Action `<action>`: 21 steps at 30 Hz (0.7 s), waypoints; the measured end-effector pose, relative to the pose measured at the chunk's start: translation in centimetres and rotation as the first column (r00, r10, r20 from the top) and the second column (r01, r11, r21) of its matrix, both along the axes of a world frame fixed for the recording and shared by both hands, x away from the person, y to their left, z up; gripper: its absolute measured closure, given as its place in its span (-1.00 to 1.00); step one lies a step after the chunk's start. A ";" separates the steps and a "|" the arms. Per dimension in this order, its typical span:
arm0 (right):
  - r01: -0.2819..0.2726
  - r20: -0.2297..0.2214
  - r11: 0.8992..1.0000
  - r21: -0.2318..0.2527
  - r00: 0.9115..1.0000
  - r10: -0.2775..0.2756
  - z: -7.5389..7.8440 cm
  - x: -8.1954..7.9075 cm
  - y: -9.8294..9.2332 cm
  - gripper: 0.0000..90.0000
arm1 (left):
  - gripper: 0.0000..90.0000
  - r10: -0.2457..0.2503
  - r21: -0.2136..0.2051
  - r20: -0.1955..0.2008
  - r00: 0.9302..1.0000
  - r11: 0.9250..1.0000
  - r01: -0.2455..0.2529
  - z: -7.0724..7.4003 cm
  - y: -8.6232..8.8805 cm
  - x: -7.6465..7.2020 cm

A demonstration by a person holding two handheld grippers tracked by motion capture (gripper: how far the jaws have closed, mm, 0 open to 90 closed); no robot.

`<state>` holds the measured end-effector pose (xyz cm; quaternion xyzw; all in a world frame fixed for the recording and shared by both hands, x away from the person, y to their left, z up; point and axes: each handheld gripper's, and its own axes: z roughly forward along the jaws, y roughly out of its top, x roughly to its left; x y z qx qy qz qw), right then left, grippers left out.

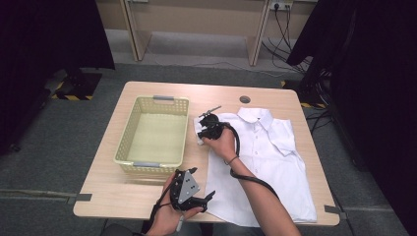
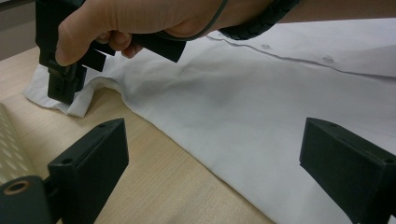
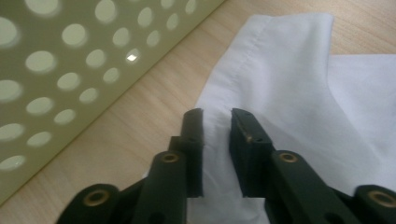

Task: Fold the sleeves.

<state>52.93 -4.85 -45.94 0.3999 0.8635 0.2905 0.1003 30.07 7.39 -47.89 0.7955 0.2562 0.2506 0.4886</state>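
Observation:
A white button-up shirt (image 1: 265, 152) lies flat on the wooden table (image 1: 123, 191), collar at the far side. My right gripper (image 1: 203, 133) points down at its left sleeve (image 1: 198, 139), near the basket. In the right gripper view the jaws (image 3: 217, 116) stand almost together with a fold of the sleeve (image 3: 280, 70) pinched between them. My left gripper (image 1: 202, 182) hovers at the table's near edge, beside the shirt's lower left hem. Its jaws (image 2: 217, 140) are wide open with nothing in them, and the shirt (image 2: 261, 107) and the right gripper (image 2: 63, 81) lie beyond.
A pale yellow perforated basket (image 1: 124, 142) stands on the left half of the table, close to the sleeve; its wall (image 3: 70, 70) fills the left of the right gripper view. A cable hole (image 1: 245, 99) sits near the far edge. Bare wood lies in front of the basket.

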 end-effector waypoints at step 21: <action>0.025 0.004 0.999 0.020 1.000 -0.026 1.1 0.0 -0.1 1.00 | -0.84 -0.001 0.001 0.005 1.000 1.000 0.001 0.0 0.0 0.0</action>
